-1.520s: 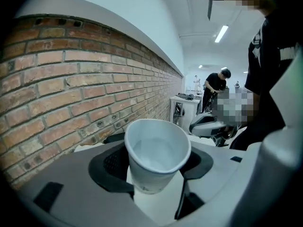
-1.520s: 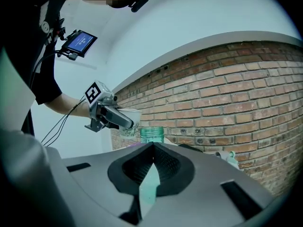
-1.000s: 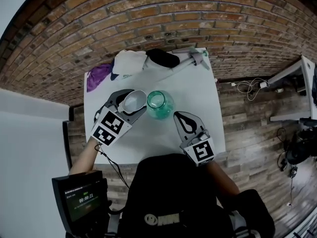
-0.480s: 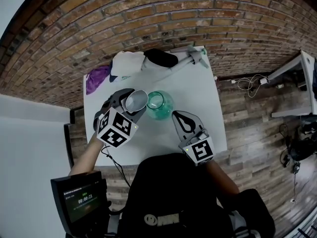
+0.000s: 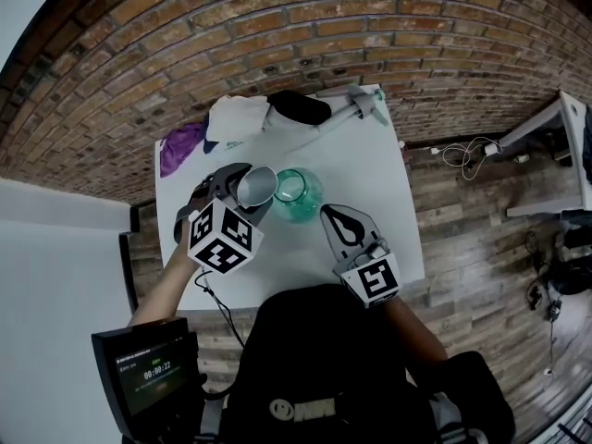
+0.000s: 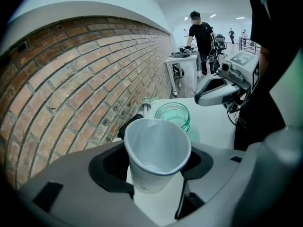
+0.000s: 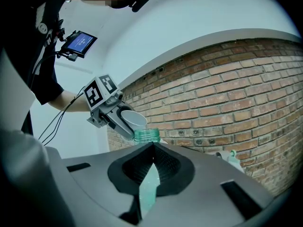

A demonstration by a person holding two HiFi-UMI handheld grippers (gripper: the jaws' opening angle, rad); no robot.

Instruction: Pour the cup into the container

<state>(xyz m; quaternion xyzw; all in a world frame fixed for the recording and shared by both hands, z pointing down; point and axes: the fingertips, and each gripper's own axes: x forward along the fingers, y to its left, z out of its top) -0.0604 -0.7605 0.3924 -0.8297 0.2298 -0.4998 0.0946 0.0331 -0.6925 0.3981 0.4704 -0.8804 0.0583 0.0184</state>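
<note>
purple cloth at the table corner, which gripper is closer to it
Left. The left gripper, holding the white cup, is just near-side of the purple cloth; the right gripper lies beyond the green jar.

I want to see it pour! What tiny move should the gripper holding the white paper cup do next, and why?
Probably tip the white paper cup a bit more toward the green glass jar. The left gripper grips it tilted, rim close beside the jar's open mouth, and what looks like a little liquid sits at the cup's bottom.
</note>
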